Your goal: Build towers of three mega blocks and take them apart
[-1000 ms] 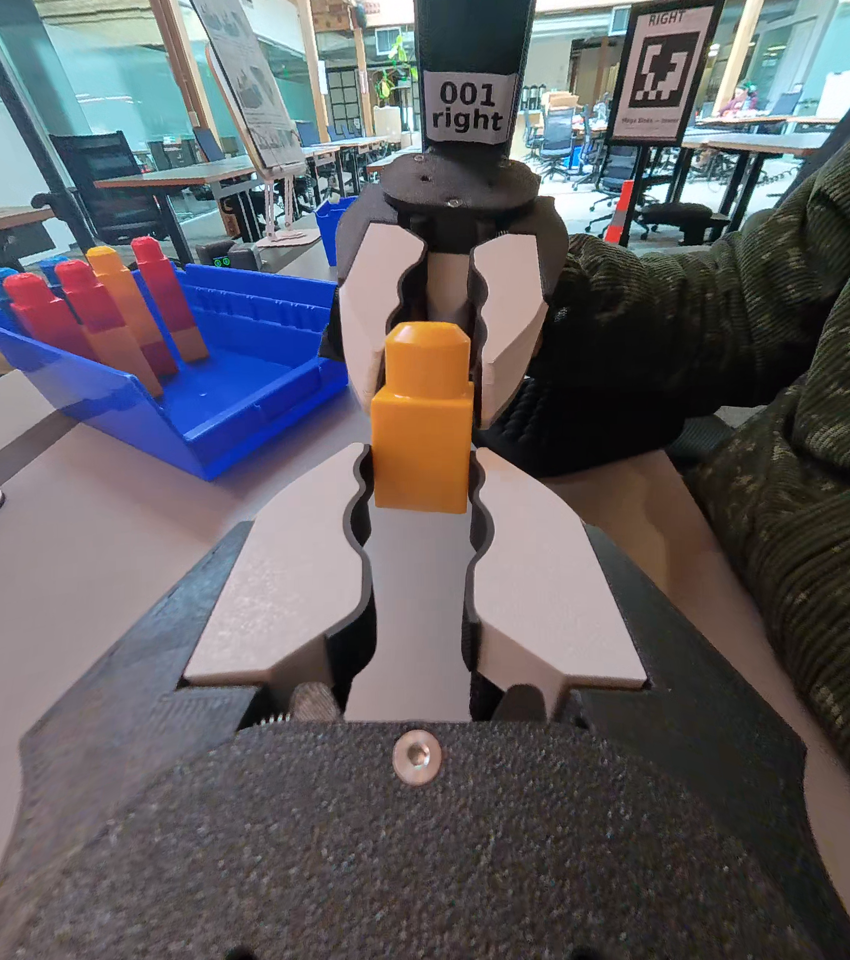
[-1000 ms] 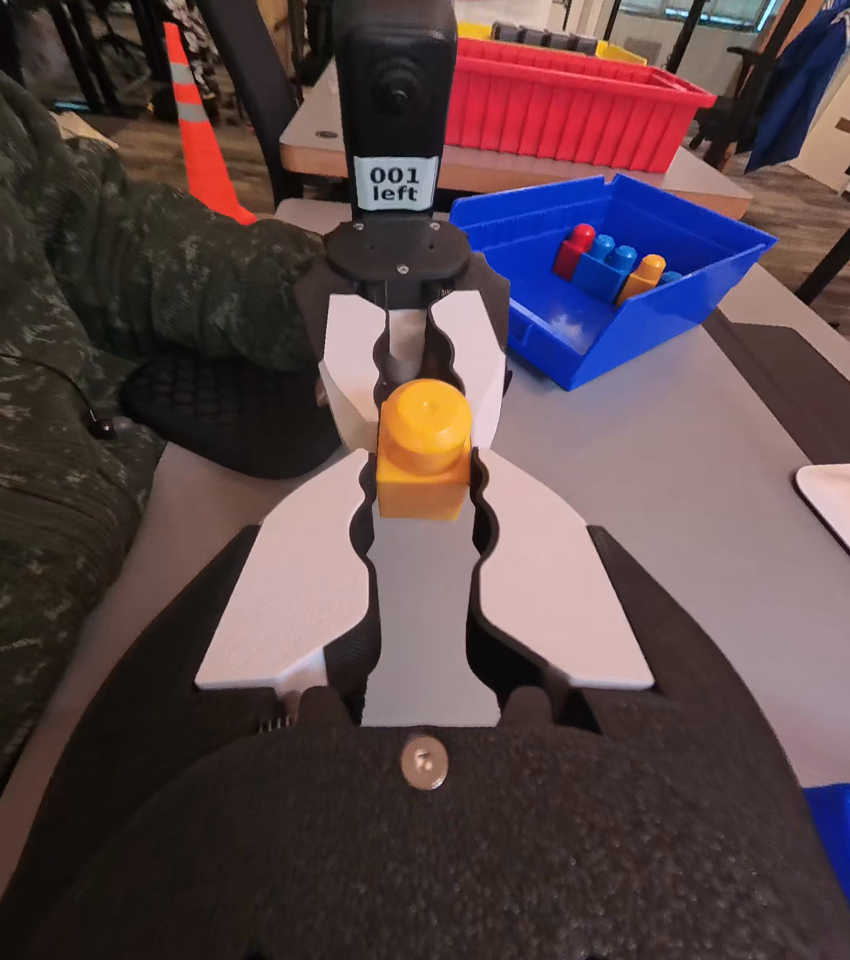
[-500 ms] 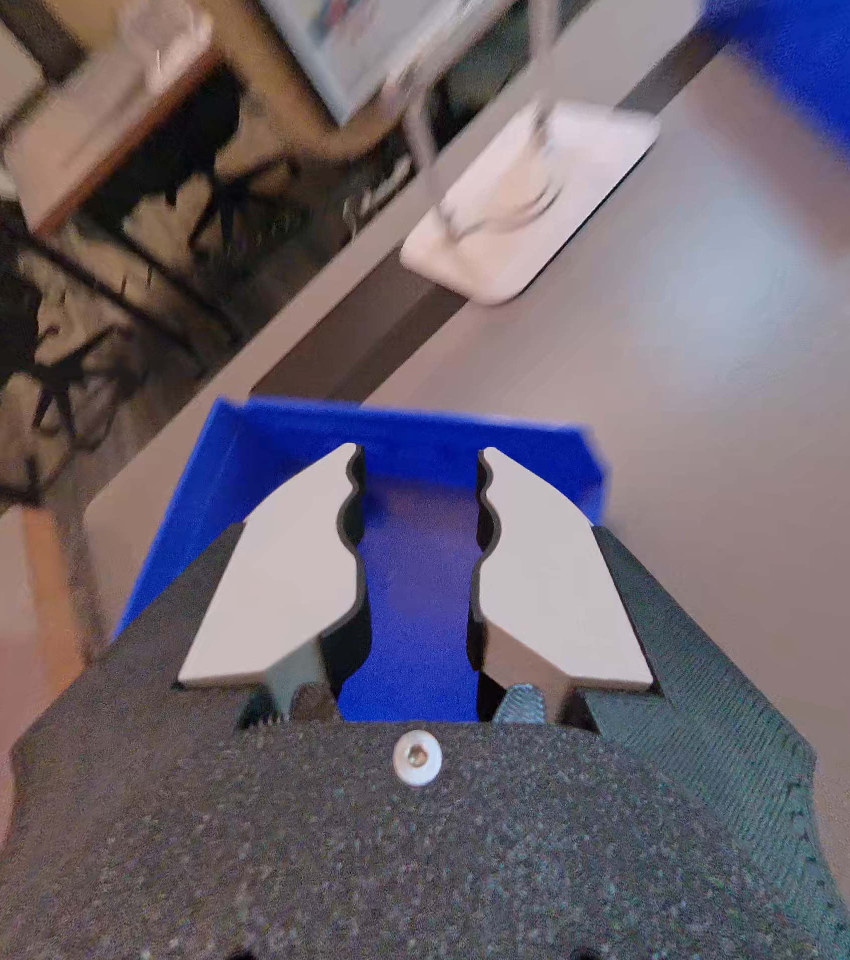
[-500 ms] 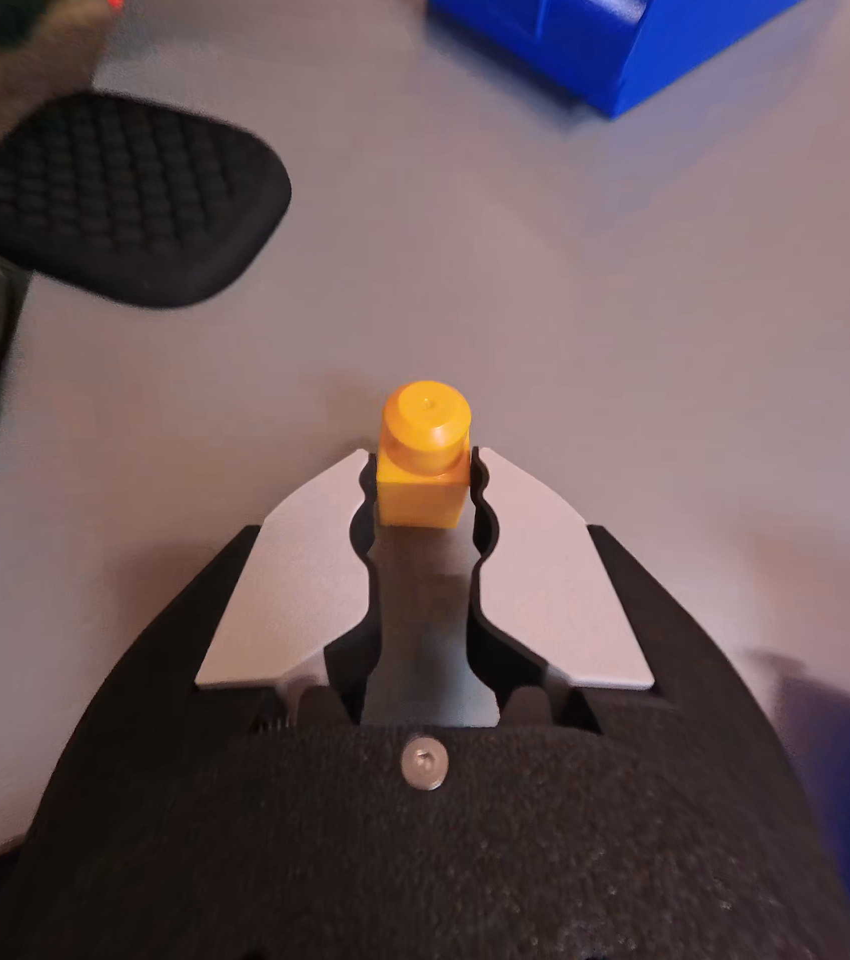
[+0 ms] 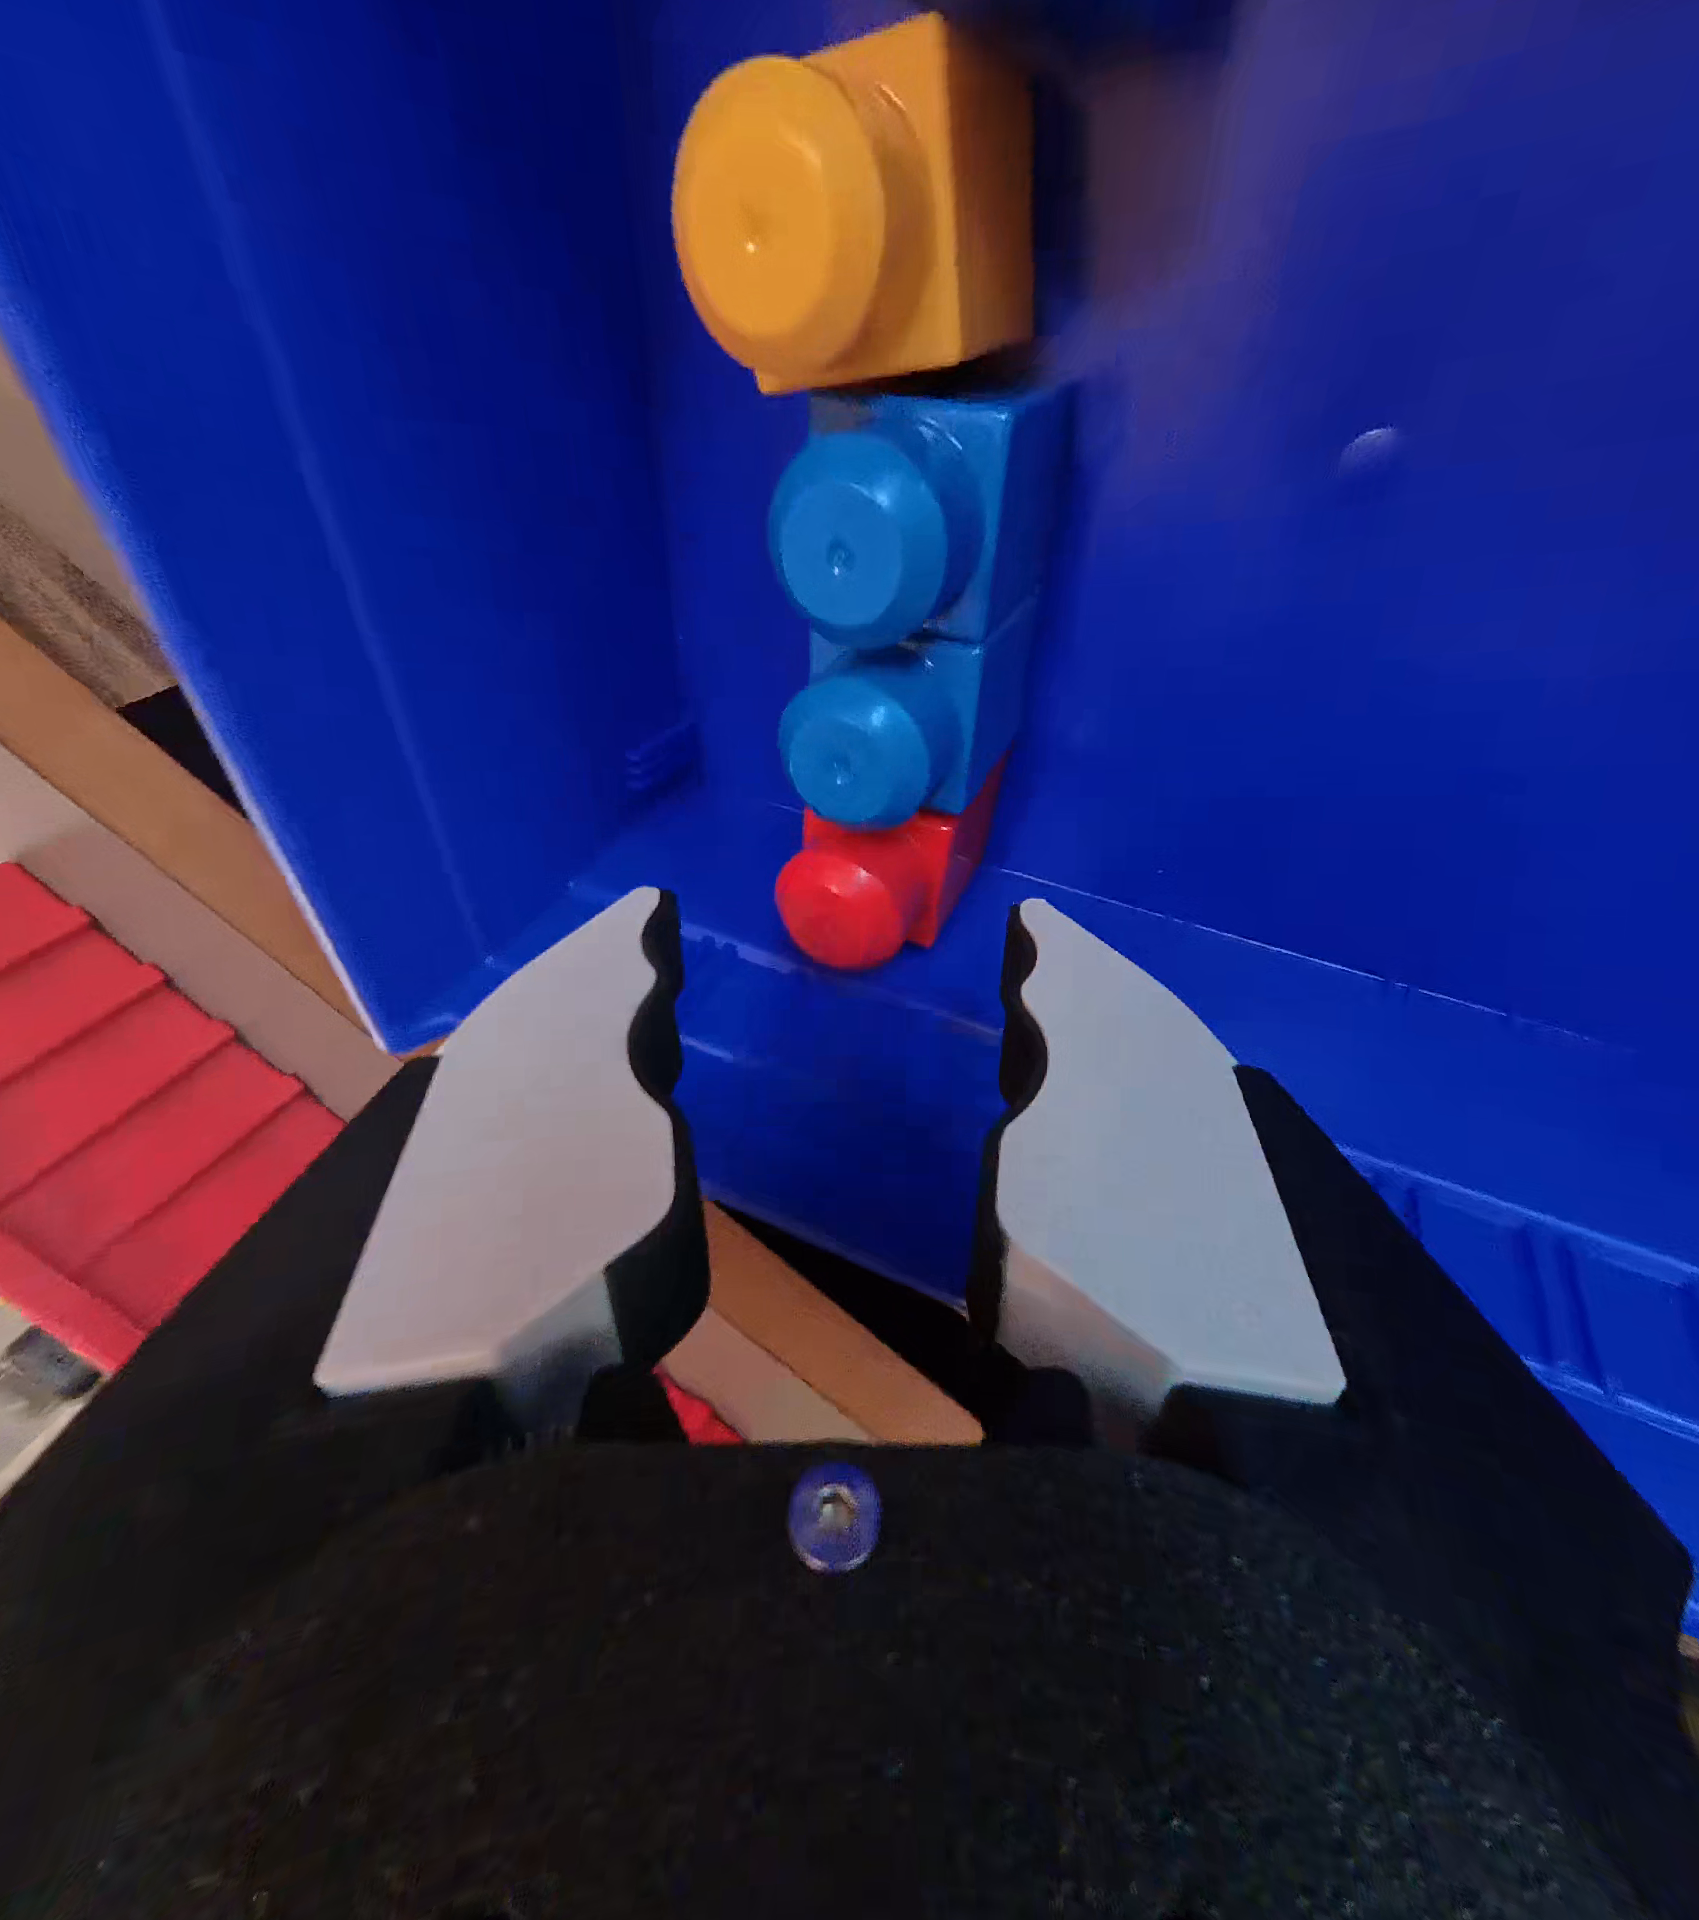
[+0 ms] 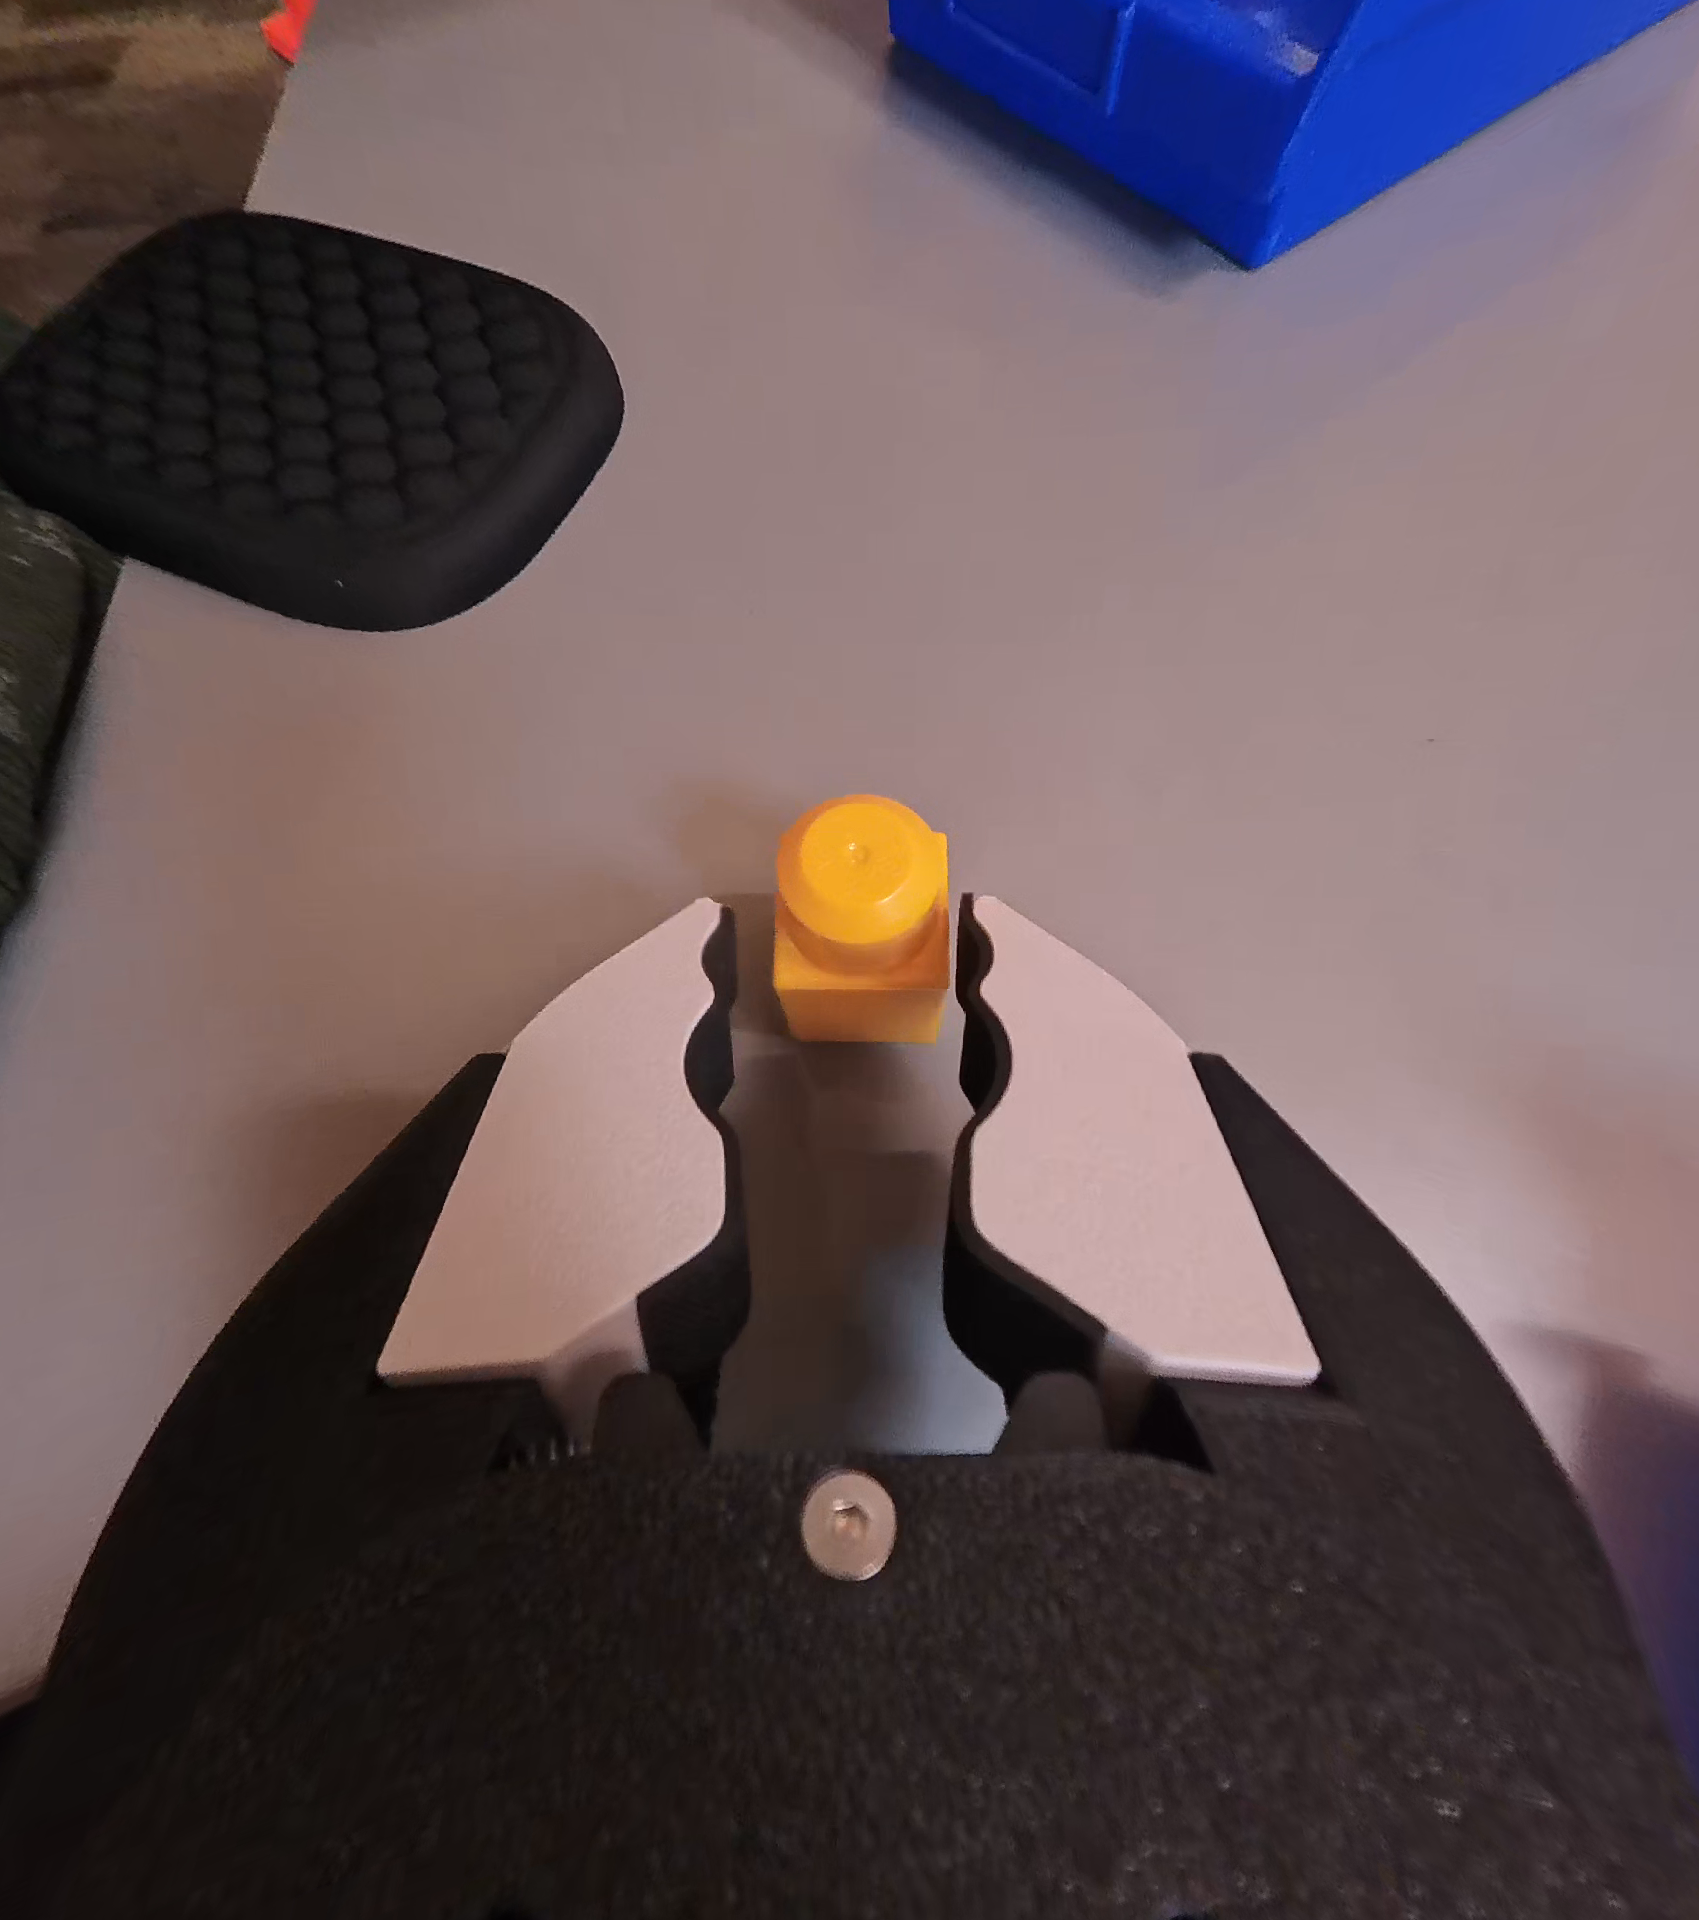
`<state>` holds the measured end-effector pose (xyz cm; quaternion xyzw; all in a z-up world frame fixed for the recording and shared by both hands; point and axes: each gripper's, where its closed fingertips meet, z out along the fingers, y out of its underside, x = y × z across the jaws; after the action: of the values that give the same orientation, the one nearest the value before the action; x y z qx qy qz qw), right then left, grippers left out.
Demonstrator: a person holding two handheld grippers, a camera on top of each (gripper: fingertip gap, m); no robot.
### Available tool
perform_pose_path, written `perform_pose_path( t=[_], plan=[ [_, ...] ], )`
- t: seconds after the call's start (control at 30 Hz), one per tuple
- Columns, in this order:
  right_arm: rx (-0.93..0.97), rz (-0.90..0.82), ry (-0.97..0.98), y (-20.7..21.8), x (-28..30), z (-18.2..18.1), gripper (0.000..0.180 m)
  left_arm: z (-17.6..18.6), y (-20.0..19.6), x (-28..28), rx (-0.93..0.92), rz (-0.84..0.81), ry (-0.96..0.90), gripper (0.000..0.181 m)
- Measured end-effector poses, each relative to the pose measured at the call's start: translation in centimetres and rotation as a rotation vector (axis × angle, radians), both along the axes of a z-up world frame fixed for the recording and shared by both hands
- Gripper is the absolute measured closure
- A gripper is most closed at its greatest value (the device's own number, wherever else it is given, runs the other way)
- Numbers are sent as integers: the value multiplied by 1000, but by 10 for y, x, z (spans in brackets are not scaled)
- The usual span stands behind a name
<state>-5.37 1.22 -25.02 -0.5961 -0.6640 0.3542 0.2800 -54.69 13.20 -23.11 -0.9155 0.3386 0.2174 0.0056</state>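
Right wrist view: your right tool (image 6: 843, 906) gapes around one orange block (image 6: 859, 935) on the desk (image 6: 1240, 623); no tower yet. Your left tool (image 5: 840, 909), open and empty, faces bin (image 5: 1447, 727) blocks (image 5: 876, 613).

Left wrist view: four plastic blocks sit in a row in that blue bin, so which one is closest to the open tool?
The red plastic block, at the row's near end, just beyond the left tool; the others are blue or orange.

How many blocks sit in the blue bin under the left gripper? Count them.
4, in one row along the blue bin: orange block, two blue blocks, red block nearest the fingers. Others may be hidden.
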Motion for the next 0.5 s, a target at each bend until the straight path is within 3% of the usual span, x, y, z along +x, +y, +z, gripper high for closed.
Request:
perform_pose_path(
  t=[0.23,0.37,0.5],
  plan=[
    [-23,-7,33,0,2,6,139,-23,-7,-3,-193,-58,132,147],
    [-15,-14,68,1,1,15,139,16,-17,8,-178,-100,160,149],
    [14,-26,112,2,-2,29,137,70,-31,64,-68,-204,39,149]
  ],
)
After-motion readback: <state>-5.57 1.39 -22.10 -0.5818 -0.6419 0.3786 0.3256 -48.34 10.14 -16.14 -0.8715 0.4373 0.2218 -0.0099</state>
